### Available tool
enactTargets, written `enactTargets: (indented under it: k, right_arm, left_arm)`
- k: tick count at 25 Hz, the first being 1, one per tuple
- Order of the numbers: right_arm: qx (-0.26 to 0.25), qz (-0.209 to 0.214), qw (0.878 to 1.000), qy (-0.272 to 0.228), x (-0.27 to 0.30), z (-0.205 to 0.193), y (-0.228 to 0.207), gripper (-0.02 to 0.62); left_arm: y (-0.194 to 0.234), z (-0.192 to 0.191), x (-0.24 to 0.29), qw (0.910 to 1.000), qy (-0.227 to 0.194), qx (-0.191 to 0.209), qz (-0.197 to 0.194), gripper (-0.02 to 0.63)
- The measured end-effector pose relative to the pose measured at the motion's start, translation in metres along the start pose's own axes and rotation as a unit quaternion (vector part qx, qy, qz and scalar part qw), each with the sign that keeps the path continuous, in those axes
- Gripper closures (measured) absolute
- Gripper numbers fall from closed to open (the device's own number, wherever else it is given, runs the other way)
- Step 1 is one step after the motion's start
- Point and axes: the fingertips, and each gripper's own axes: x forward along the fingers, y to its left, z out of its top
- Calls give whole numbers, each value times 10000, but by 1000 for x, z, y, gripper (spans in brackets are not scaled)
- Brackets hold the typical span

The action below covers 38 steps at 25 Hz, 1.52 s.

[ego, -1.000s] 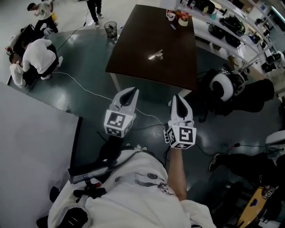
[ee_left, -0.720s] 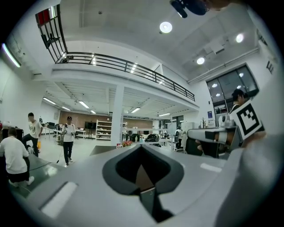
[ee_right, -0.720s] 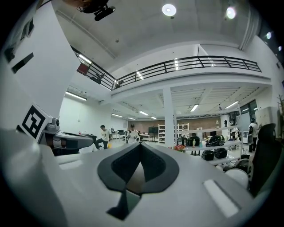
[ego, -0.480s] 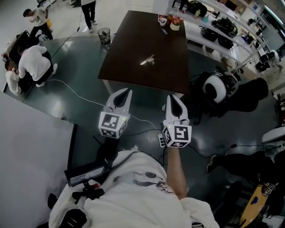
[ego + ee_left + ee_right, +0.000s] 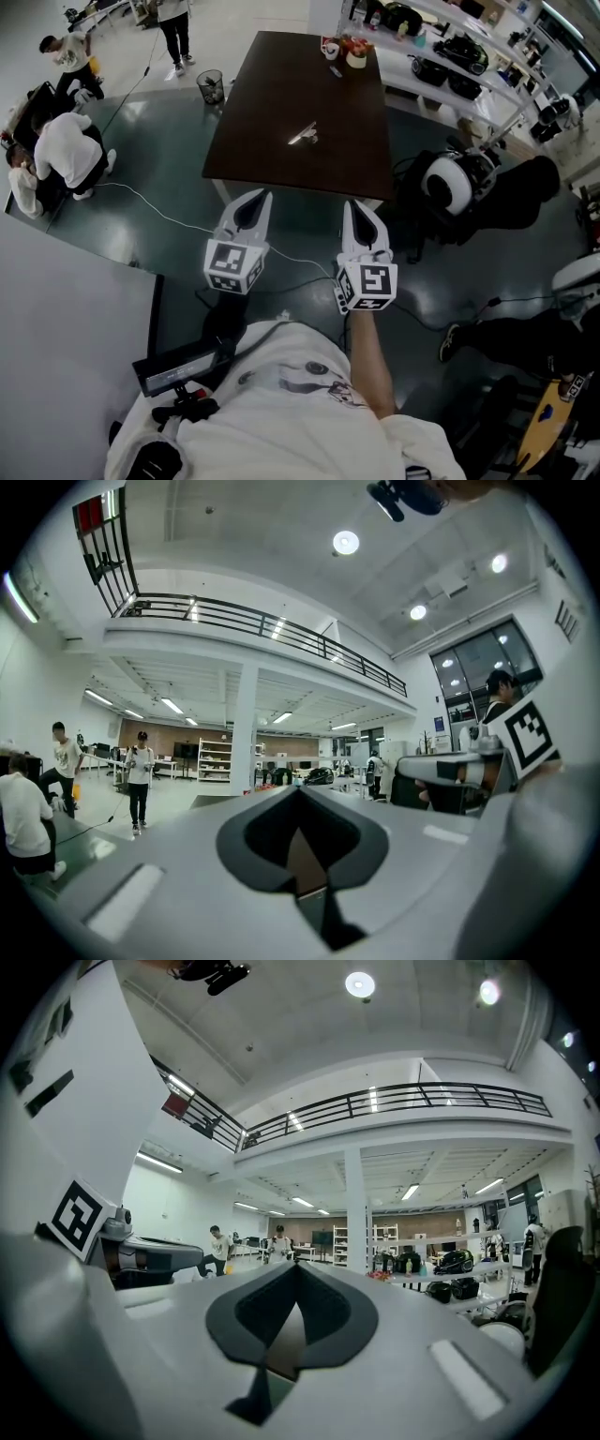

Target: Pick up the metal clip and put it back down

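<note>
The metal clip (image 5: 303,136) lies near the middle of the dark brown table (image 5: 253,141) in the head view. Both grippers hang side by side in the air short of the table's near edge, pointing level toward it. My left gripper (image 5: 261,195) is shut with nothing in it. My right gripper (image 5: 351,204) is also shut and empty. In the left gripper view the left gripper's (image 5: 298,791) jaws meet in a point, and in the right gripper view the right gripper's (image 5: 298,1269) jaws do the same. The clip shows in neither gripper view.
Cups and small items (image 5: 342,49) stand at the table's far end. A wire bin (image 5: 210,87) and crouching people (image 5: 61,155) are at the left. Shelves (image 5: 450,56) and a round white device (image 5: 448,183) are at the right. Cables cross the floor; a grey desk (image 5: 66,328) is near left.
In the head view the table and clip have slid down and left, ending nearer the gripper tips. Both grippers have drifted slightly left and stay shut.
</note>
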Motion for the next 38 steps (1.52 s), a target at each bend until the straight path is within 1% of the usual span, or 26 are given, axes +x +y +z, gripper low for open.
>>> enactTargets:
  k: [25,38]
  right_arm:
    - [-8,-56,9999,95,-6,-18,4,597]
    - [59,-38,9998,159,-4,-17,3,597]
  left_arm:
    - [4,-20,-10,9999,106,-68,24,607]
    - [6,-18,-11,9999,111,-117,61,607]
